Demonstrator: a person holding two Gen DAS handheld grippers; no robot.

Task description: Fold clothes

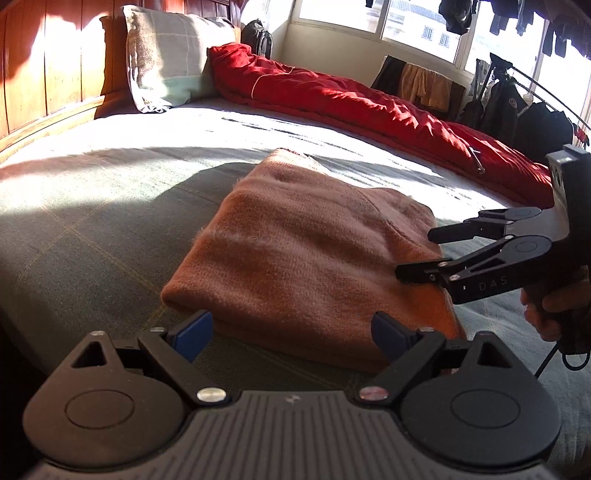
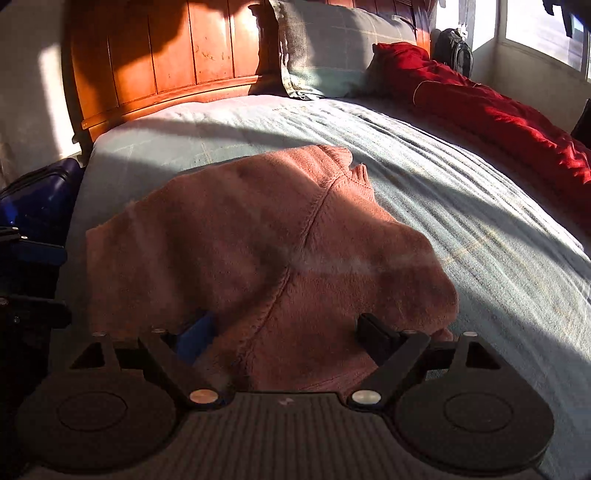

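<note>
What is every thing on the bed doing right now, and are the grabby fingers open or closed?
Orange sweater: folded, flat on the bed.
Left gripper: fingers open at the sweater's near edge, holding nothing.
Right gripper: fingers open over the sweater.
Red duvet: bunched along the bed's far side.
Pillow: propped against the headboard.

Sunlit bedroom with a wooden headboard (image 2: pixel 162 62), a grey checked pillow (image 1: pixel 170 59) leaning on it, a pale bedsheet (image 2: pixel 424 155) crossed by shadow. Red duvet (image 1: pixel 351 99) bunched along the far side, beneath bright windows (image 1: pixel 417 22) hung with dark clothes (image 1: pixel 458 14).
</note>
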